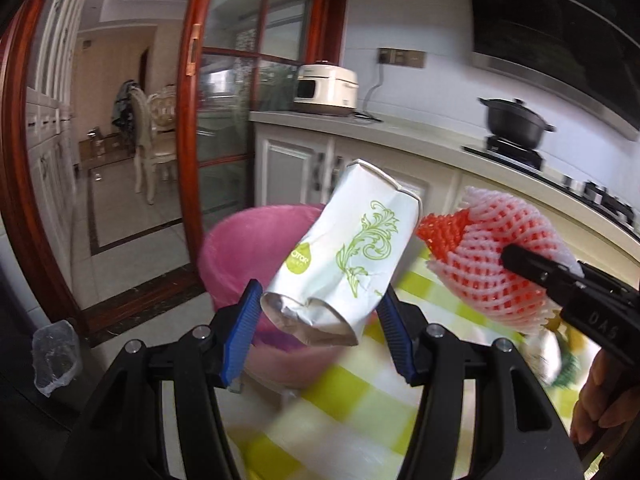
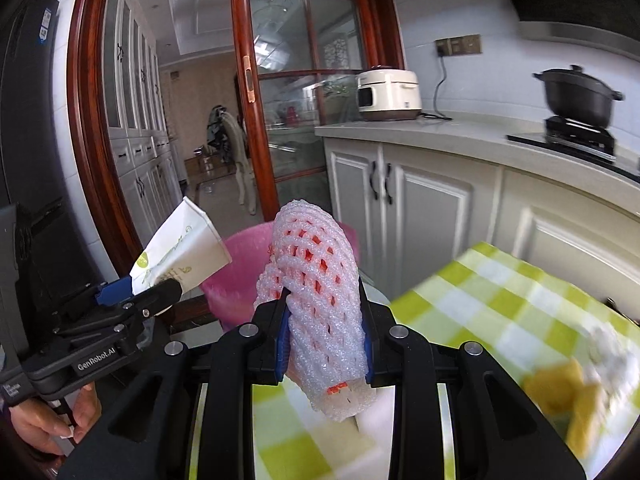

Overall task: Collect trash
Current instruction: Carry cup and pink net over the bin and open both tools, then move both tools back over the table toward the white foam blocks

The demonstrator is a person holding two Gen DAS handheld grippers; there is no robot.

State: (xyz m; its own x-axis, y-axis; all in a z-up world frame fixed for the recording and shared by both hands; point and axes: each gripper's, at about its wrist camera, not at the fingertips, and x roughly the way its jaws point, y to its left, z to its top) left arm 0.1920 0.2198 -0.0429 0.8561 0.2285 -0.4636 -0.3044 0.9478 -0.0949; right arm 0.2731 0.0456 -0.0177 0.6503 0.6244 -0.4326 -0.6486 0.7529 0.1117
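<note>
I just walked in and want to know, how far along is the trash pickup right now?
Midway. Nothing shows as binned yet. In hand: the left gripper clamps a crushed paper cup, and the right gripper clamps a foam fruit net, both near the pink bin. Left: dropping both in, then the blurred scraps on the checkered tablecloth.

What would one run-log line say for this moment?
left tool: shut on paper cup | right tool: shut on foam net | pink bin: beyond both | phase: carrying trash

pink bin [image 1: 224, 256] partly hidden behind crushed cup [image 1: 344, 256], yellow objects [image 2: 576, 404] on table blurred
</note>
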